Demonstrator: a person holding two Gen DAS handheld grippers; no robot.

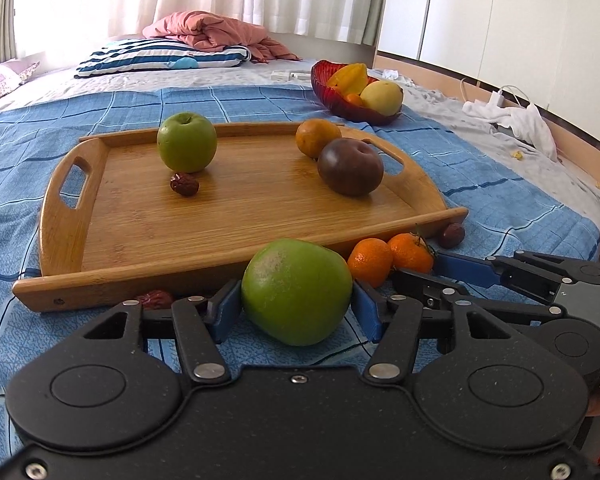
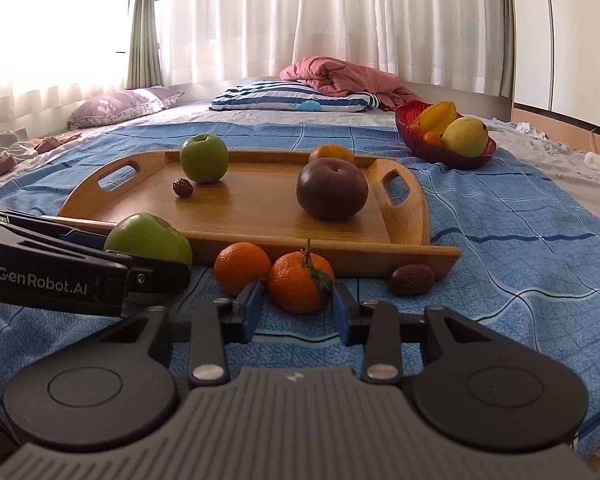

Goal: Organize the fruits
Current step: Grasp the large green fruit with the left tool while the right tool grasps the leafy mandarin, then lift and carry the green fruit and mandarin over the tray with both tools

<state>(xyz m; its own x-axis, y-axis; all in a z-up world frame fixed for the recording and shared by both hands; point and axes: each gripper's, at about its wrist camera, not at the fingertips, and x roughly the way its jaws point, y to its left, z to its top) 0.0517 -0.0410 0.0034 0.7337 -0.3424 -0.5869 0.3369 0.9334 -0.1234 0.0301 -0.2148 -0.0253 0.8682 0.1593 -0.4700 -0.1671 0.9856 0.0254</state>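
Note:
My left gripper is shut on a large green apple that rests on the blue blanket just before the wooden tray; both blue pads touch its sides. In the right wrist view, my right gripper is shut on a stemmed tangerine, with a second tangerine just to its left. On the tray lie a green apple, a dark red fruit, an orange and a jujube. The right gripper's fingers show at the right of the left wrist view.
A red bowl with a starfruit and a yellow fruit stands beyond the tray on the right. Loose jujubes lie by the tray's near corners. Pillows and a pink quilt lie at the far end of the bed.

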